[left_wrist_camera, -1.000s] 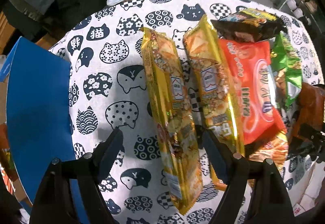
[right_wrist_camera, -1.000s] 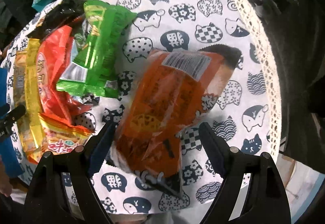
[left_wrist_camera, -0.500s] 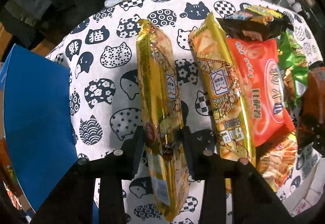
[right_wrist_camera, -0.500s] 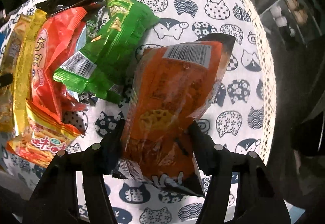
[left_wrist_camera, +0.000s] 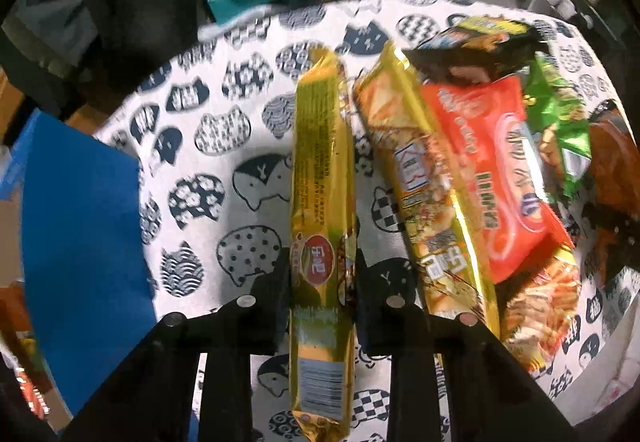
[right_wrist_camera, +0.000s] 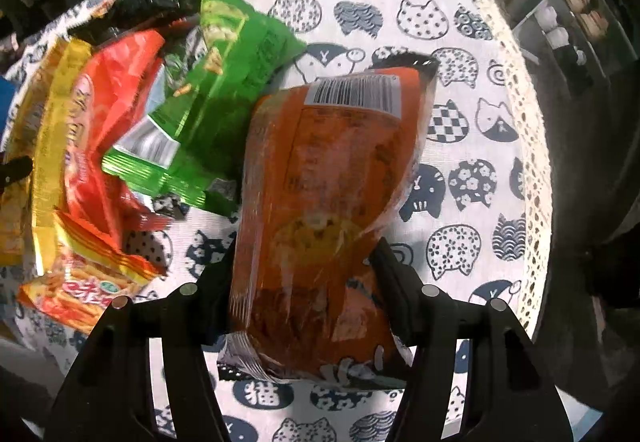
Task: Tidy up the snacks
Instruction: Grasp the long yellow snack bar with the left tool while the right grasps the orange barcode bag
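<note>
We note the left gripper (left_wrist_camera: 322, 298) clamps the gold pack (left_wrist_camera: 323, 201) low; right gripper (right_wrist_camera: 306, 274) clamps the orange bag (right_wrist_camera: 324, 201) beside the green bag (right_wrist_camera: 224, 113). Both look light, slippery, crushable.

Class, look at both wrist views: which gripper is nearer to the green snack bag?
Right. The right gripper, shut on the orange bag, sits just beside the green snack bag. The left gripper, clamping the long gold pack, is several packets away.

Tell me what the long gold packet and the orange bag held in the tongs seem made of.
Long gold snack packet: looks like metallised foil film, given its mirror-like glints and crimped ends. Orange barcode-labelled snack bag: probably glossy plastic film, with soft sheen and wrinkles; its bottom seal looks clear.
</note>
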`<control>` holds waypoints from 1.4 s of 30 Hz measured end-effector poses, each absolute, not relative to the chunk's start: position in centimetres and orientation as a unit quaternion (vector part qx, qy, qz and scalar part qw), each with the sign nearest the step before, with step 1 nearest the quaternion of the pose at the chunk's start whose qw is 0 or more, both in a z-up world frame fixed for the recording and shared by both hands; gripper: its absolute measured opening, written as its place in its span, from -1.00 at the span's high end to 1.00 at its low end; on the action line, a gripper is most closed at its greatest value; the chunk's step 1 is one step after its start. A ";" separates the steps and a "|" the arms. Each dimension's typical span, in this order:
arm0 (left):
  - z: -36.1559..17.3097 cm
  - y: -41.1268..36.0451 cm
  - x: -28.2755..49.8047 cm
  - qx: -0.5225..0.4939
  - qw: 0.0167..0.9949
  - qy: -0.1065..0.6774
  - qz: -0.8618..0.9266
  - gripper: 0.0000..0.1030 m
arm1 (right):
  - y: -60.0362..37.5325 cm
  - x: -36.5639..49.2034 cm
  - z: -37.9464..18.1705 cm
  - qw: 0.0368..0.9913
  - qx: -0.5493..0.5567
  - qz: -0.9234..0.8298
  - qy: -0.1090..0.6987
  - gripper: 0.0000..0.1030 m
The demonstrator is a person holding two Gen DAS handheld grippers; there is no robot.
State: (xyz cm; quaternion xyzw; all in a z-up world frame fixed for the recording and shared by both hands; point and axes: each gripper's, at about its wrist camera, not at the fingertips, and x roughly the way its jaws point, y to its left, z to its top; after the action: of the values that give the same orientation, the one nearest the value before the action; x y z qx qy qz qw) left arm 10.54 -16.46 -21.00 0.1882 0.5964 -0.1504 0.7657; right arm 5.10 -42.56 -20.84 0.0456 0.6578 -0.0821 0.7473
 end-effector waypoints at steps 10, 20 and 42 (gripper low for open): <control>-17.3 -15.6 8.0 0.187 0.781 0.570 -0.173 0.48 | -41.9 3.8 -15.8 0.771 0.052 -0.076 0.630 0.41; -15.6 -14.6 6.4 0.179 0.784 0.565 -0.185 0.48 | -41.8 3.6 -18.1 0.749 0.066 -0.072 0.656 0.14; -13.1 -13.4 6.3 0.150 0.793 0.558 -0.192 0.48 | -40.0 2.7 -15.9 0.761 0.026 -0.093 0.642 0.28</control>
State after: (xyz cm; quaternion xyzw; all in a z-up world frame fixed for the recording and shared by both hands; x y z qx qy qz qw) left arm 6.27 -13.39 -13.11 0.1495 0.5579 -0.1925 0.7933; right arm 2.67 -40.03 -15.90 0.0258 0.6417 -0.0934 0.7608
